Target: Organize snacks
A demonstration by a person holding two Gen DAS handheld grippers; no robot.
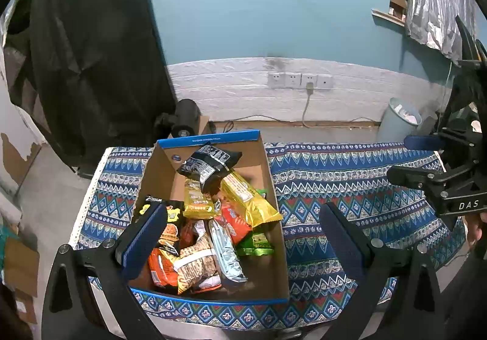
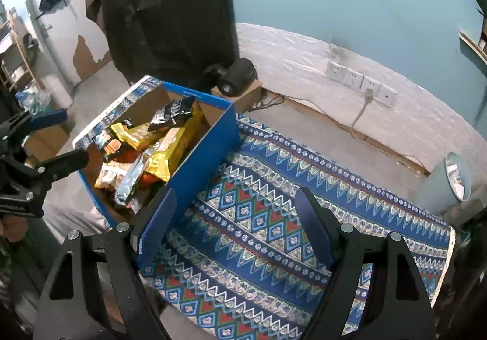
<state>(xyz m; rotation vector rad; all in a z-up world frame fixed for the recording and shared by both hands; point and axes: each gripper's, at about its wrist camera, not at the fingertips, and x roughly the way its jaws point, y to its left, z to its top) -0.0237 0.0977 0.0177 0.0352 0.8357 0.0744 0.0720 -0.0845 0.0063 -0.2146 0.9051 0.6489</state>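
Observation:
A cardboard box with blue rim stands on the left part of the patterned cloth. It holds several snack packets: a black one on top at the back, a long yellow one, a silver one, orange and green ones. My left gripper is open and empty, above the box's near end. My right gripper is open and empty, over bare cloth right of the box. Each gripper shows in the other's view, the right one and the left one.
The blue patterned cloth covers the table. A grey waste bin stands on the floor at the right. A black lamp on a small carton sits behind the box. Wall sockets with a cable are on the back wall.

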